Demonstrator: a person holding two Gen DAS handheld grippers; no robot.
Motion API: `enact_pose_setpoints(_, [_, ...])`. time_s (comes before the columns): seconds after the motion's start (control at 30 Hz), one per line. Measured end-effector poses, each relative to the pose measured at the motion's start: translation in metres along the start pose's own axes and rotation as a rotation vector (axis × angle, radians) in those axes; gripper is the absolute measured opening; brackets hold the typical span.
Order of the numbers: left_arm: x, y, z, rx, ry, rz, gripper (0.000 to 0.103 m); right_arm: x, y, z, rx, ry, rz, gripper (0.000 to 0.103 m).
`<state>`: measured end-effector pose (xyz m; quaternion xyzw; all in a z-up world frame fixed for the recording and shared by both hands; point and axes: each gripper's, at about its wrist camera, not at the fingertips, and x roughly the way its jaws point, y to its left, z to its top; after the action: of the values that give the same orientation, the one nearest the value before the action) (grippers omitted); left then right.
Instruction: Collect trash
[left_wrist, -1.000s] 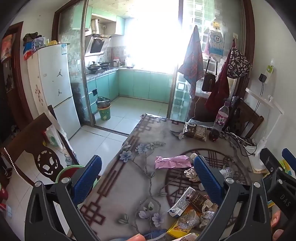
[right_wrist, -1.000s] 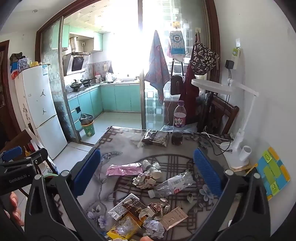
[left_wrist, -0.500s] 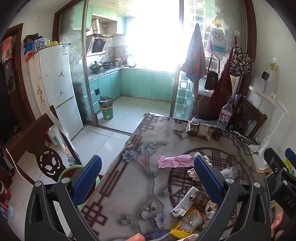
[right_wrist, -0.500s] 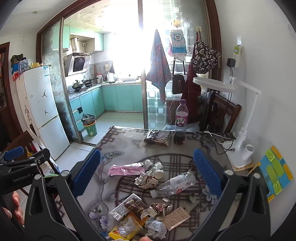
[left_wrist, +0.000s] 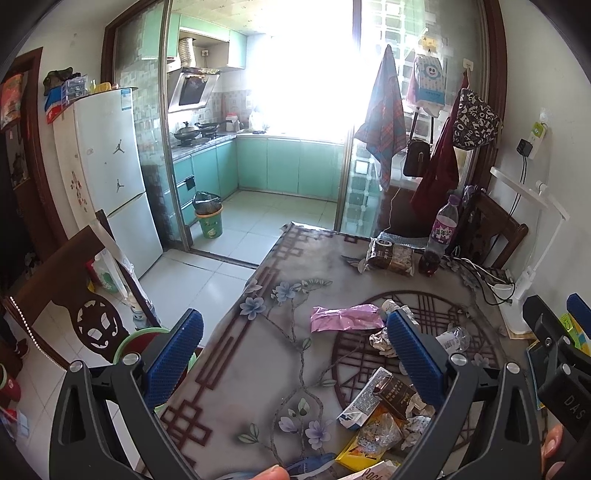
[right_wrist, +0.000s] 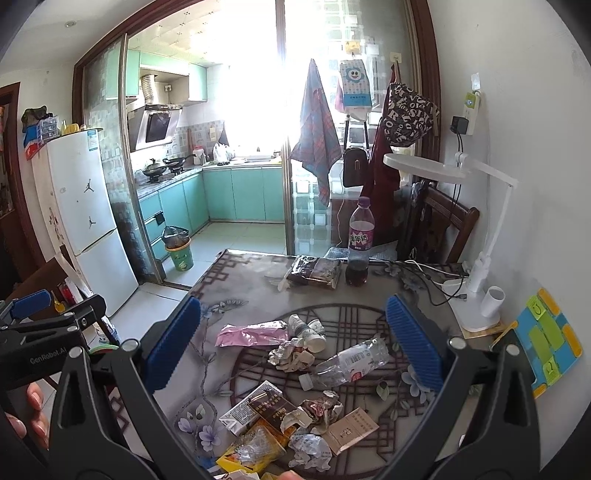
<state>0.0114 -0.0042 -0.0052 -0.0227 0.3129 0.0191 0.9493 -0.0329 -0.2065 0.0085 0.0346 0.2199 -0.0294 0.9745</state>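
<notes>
Trash lies scattered on the patterned table (right_wrist: 251, 295): a pink wrapper (right_wrist: 251, 334), crumpled foil (right_wrist: 291, 356), a crushed clear bottle (right_wrist: 347, 363), a small drink carton (right_wrist: 247, 408), a yellow packet (right_wrist: 255, 448) and crumpled paper (right_wrist: 310, 448). The right gripper (right_wrist: 293, 347) hangs open above this pile, holding nothing. In the left wrist view the pink wrapper (left_wrist: 345, 317) and the carton (left_wrist: 364, 402) show between and below the fingers of the open, empty left gripper (left_wrist: 295, 354). A green bin rim (left_wrist: 138, 338) sits on the floor left of the table.
A purple-labelled bottle (right_wrist: 360, 243) and a dark packaged loaf (right_wrist: 314, 271) stand at the table's far end, with cables and a white desk lamp (right_wrist: 476, 266) at right. A wooden chair (left_wrist: 62, 291) is at left, a fridge (left_wrist: 107, 173) beyond, and a second green bin (left_wrist: 210, 221) in the kitchen.
Both grippers have drifted slightly back and upward, so the table and trash sit a little lower and further into view. Neither gripper has changed its opening.
</notes>
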Motion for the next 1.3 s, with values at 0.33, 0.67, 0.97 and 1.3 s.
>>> enact_pose_setpoints(0.33, [0.0004,0.0015,-0.0017,-0.002,0.002,-0.002,0.095,-0.0007,-0.0012,-0.0006,0.005,-0.001,-0.013,0.099])
enact_pose_setpoints(0.67, [-0.0023,-0.003,0.0014,0.01,-0.012,-0.018,0.095,-0.0061,-0.0021,0.0002,0.006,-0.013,-0.028,0.099])
enact_pose_setpoints(0.97, [-0.0018,-0.0042,0.0015,0.007,-0.01,-0.017,0.095,-0.0058,-0.0024,0.0004,0.006,-0.012,-0.027,0.099])
enact_pose_setpoints(1.3, [-0.0009,-0.0035,0.0004,0.01,-0.011,-0.02,0.095,-0.0045,-0.0005,-0.0013,-0.009,-0.011,-0.029,0.099])
